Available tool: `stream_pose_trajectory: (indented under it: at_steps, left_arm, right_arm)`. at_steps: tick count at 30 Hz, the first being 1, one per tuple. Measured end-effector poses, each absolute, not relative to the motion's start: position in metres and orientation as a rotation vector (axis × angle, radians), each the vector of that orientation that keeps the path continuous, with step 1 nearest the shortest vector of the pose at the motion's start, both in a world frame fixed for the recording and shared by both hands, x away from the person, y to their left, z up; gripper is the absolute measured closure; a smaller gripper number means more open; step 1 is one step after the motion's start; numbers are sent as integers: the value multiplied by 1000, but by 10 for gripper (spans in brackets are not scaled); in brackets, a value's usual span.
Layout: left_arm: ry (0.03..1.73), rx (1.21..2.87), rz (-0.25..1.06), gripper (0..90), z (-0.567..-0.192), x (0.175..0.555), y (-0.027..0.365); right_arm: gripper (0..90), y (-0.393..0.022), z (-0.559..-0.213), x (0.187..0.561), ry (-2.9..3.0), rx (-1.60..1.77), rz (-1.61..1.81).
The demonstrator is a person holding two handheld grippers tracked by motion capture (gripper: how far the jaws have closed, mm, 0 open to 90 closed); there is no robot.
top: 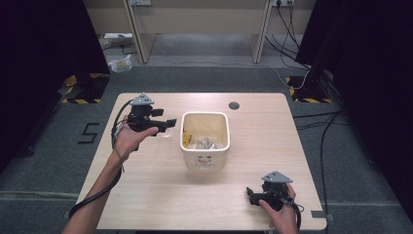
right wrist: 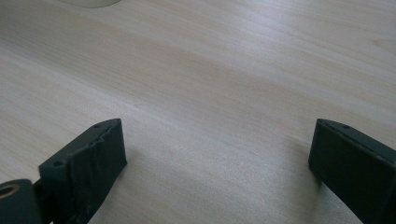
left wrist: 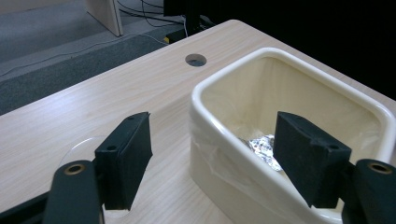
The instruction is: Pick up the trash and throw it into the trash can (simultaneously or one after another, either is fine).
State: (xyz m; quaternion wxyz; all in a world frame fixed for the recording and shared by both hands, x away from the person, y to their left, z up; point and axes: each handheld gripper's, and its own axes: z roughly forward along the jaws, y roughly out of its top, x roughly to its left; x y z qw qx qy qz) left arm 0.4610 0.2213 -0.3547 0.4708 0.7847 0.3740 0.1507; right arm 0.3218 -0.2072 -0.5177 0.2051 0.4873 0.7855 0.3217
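Though carrying nothing in either tool, seemingly working late in a tidy-up: crumpled foil wrappers [left wrist: 261, 147] and something yellow [top: 187, 139] already lying inside the cream bin [top: 205, 161] at the middle of the desk [top: 146, 195]. Hovering the left gripper [top: 168, 126] just beside the bin's left wall, spread wide and empty (one pad over the rim, the other over wood). Resting the right gripper [top: 250, 195] near the desk's near right corner, likewise wide and empty. Possibly still awaiting pickup just left of the bin: a faint clear disc [left wrist: 86, 144], too glassy to identify. Blocking nothing: a cable hole [top: 234, 105] by the far edge.
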Motion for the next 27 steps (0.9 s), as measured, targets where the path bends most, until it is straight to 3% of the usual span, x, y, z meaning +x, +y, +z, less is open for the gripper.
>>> stream_pose_trajectory:
  at_steps: [27]
  left_arm:
    - [995,1944,392,271,-395,489,234]
  right_arm:
    - [43,-207,-518,322,2190,1357,897]
